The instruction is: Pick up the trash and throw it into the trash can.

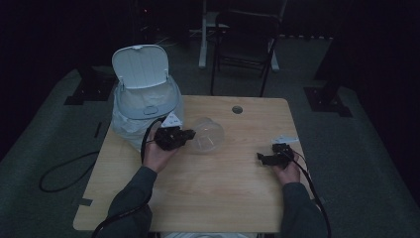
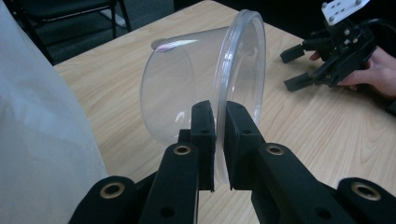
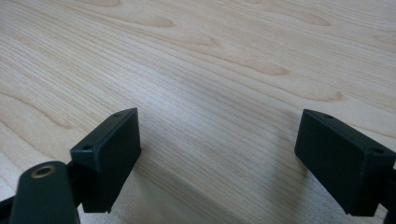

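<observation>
My left hand-held gripper [image 2: 219,140] pinches the rim of the clear plastic tub [image 2: 201,84], tipped above the worktop [image 2: 327,135]; it's probably light, slick and flexible, so the rim suits.

left black two-jaw claw [image 2: 220,140]: thick flat black pads, gold round rivets on the arms, white tag on top | right black two-jaw claw [image 3: 219,158]: blocky pads with tiny screw holes | cables: long, black | sleeves: dark grey, long
</observation>
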`<move>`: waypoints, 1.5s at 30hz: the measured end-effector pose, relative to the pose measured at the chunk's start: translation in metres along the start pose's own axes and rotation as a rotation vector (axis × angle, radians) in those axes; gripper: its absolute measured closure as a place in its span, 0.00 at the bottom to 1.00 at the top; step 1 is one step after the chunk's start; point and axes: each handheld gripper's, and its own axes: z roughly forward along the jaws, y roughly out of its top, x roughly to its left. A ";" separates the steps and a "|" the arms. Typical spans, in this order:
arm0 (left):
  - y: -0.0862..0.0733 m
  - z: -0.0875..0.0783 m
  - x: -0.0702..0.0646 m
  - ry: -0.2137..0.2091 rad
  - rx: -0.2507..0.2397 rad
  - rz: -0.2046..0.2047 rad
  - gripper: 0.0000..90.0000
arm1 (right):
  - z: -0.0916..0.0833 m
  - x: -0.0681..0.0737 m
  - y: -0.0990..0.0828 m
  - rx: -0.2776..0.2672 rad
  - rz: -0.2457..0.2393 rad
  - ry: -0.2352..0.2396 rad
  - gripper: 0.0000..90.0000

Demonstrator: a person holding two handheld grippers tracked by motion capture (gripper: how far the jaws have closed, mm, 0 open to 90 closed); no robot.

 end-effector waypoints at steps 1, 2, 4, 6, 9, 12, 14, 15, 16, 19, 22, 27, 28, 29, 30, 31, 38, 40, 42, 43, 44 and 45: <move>0.001 0.000 0.000 -0.001 0.000 0.001 0.93 | 0.000 0.000 0.000 0.000 0.000 0.000 0.15; 0.001 -0.001 0.000 -0.003 0.001 0.003 0.93 | 0.000 0.000 0.000 0.000 0.000 0.000 0.15; 0.003 -0.001 0.000 -0.003 0.000 0.002 0.93 | 0.000 0.000 0.000 -0.001 0.001 0.000 0.15; 0.004 -0.001 0.000 -0.006 -0.003 -0.001 0.93 | 0.000 0.000 0.000 -0.001 0.001 0.000 0.15; 0.005 -0.002 0.001 -0.008 -0.005 -0.003 0.93 | 0.000 0.000 0.000 0.000 0.002 0.001 0.15; 0.009 -0.004 0.001 -0.007 -0.006 0.004 0.93 | 0.000 0.000 0.000 -0.001 0.002 0.001 0.15; 0.012 -0.005 0.001 -0.004 -0.007 0.009 0.93 | 0.000 0.000 0.000 0.000 0.002 0.001 0.15; 0.013 -0.006 0.002 -0.004 -0.008 0.011 0.93 | 0.000 0.000 0.000 0.000 0.002 0.001 0.15; 0.014 -0.007 0.002 -0.004 -0.010 0.010 0.93 | 0.000 0.000 0.000 0.000 0.002 0.001 0.15; 0.018 -0.009 0.003 -0.004 -0.008 0.019 0.93 | 0.000 0.000 0.000 0.000 0.002 0.000 0.15; 0.021 -0.011 0.005 0.000 -0.014 0.014 0.93 | 0.000 0.000 0.000 0.001 0.001 0.000 0.15; 0.025 -0.016 0.008 0.010 -0.025 0.010 0.93 | 0.000 0.000 0.000 0.001 0.001 0.000 0.15; 0.025 -0.016 0.009 0.011 -0.028 0.006 0.93 | 0.000 0.000 0.000 0.001 0.001 0.000 0.15; 0.026 -0.017 0.010 0.012 -0.028 0.004 0.93 | 0.000 0.000 0.000 0.001 0.001 0.000 0.15; 0.026 -0.018 0.011 0.013 -0.030 0.000 0.93 | 0.000 0.000 0.000 0.001 0.001 0.000 0.15; 0.026 -0.018 0.011 0.012 -0.031 -0.001 0.93 | 0.000 0.000 0.000 0.001 0.001 0.000 0.15; 0.027 -0.023 0.016 0.022 -0.034 -0.011 0.93 | 0.000 0.000 0.000 0.001 0.001 0.000 0.15; 0.028 -0.024 0.017 0.023 -0.036 -0.012 0.93 | 0.000 0.000 0.000 0.001 0.001 0.000 0.15; 0.028 -0.025 0.018 0.022 -0.038 -0.015 0.93 | 0.000 0.000 0.000 0.001 0.001 0.000 0.15; 0.029 -0.026 0.019 0.021 -0.038 -0.015 0.93 | 0.000 0.000 0.000 0.000 0.002 0.000 0.15; 0.030 -0.027 0.019 0.020 -0.040 -0.016 0.93 | 0.000 0.000 0.000 0.000 0.002 0.000 0.15; 0.030 -0.027 0.019 0.020 -0.044 -0.016 0.93 | 0.000 0.000 0.000 0.000 0.002 0.000 0.15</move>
